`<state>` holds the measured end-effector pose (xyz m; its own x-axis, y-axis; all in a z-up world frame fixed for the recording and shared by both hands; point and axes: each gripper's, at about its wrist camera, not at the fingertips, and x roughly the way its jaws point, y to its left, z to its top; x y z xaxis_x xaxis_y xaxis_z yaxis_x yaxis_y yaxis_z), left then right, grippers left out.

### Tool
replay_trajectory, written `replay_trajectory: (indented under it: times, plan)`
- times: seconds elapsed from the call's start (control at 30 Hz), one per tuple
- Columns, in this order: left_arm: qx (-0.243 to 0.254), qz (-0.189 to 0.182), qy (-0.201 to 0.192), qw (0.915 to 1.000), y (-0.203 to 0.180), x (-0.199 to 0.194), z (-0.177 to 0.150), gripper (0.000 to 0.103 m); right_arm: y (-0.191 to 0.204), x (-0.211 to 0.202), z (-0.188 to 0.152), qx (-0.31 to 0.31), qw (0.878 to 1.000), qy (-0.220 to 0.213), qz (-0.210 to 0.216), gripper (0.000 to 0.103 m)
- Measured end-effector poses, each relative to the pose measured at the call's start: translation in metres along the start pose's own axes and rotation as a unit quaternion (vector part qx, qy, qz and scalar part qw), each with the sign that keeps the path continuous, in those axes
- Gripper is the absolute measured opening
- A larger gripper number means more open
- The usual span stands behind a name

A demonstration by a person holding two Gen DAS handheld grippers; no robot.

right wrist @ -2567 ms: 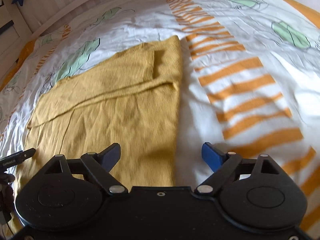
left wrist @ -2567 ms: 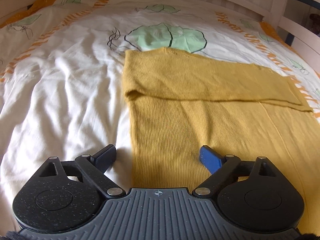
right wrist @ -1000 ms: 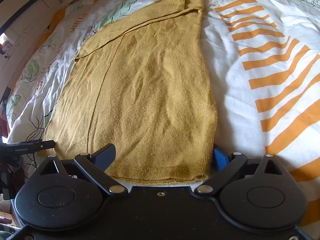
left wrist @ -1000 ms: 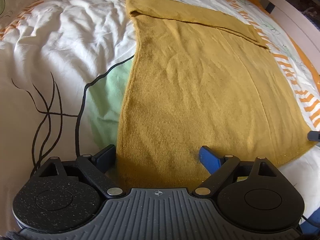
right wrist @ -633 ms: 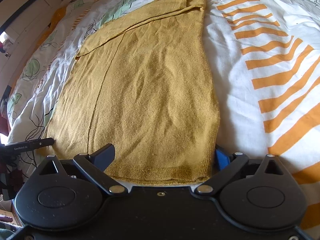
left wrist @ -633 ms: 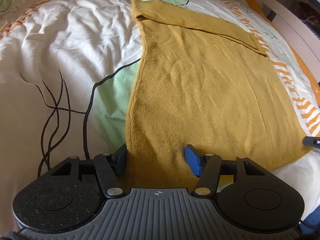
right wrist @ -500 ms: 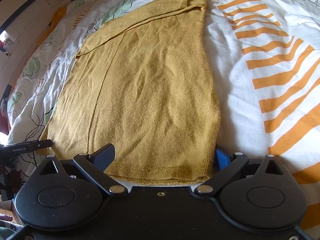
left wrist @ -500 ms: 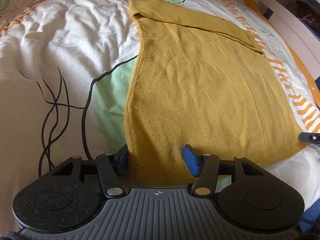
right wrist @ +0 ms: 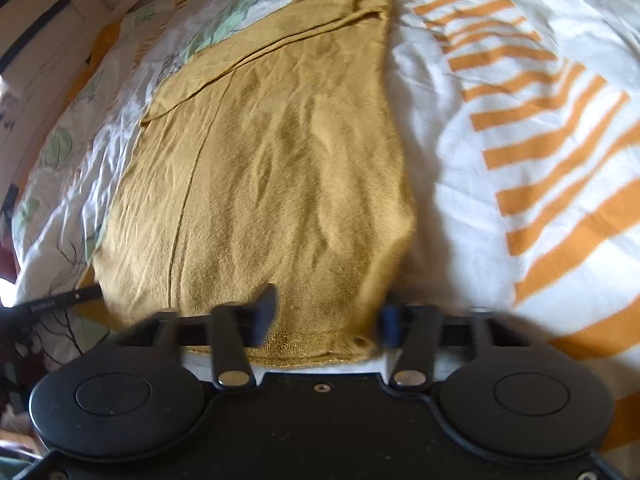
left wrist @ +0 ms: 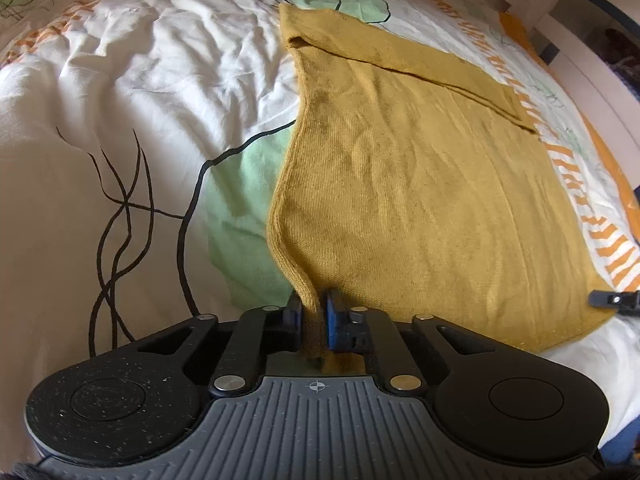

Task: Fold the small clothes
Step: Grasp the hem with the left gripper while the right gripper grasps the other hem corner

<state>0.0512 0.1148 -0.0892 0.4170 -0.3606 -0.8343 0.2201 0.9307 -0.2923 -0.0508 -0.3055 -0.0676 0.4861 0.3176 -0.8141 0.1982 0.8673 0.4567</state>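
A bed fills both views, covered by a white duvet printed with green leaf shapes, thin black line drawings and orange stripes; pale wooden bed rails show at the far right of the left wrist view. A mustard-yellow knitted garment lies spread flat on the duvet, its long body running from near to far, with a sleeve folded across its far end.

At the garment's near left corner, the left gripper has its jaws drawn narrow and pinching the knit: the left edge of the fabric bunches into a raised ridge that runs down between the two blue pads. The rest of the hem lies flat toward the right, where a dark tip of the right gripper shows at the picture's edge.

In the right wrist view, the right gripper sits at the garment's near right corner. Its jaws are closing, blurred, with the hem and right edge of the garment between them; a gap remains on either side, and the pads do not yet press the cloth. White duvet with orange stripes lies to the right.
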Motion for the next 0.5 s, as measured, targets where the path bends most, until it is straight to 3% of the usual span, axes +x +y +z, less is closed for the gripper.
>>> replay_trajectory:
  times: [0.03,0.1,0.23,0.5]
  plan:
    - [-0.005,-0.003,-0.004,1.0,0.001,-0.001,0.0,0.005,-0.004,-0.001,0.0,0.013,1.0,-0.002,0.002,0.028]
    - [-0.008,-0.008,-0.019,0.9998,0.0,-0.006,0.0,0.005,-0.006,-0.004,-0.001,0.016,1.0,-0.006,-0.001,0.014]
    - [-0.005,-0.025,-0.057,0.998,-0.007,-0.02,0.001,0.004,-0.004,-0.013,-0.001,0.013,1.0,-0.025,0.007,0.013]
    - [-0.057,-0.064,-0.111,0.9901,-0.005,-0.044,0.012,0.004,0.003,-0.037,0.013,0.012,0.994,-0.091,0.052,0.013]
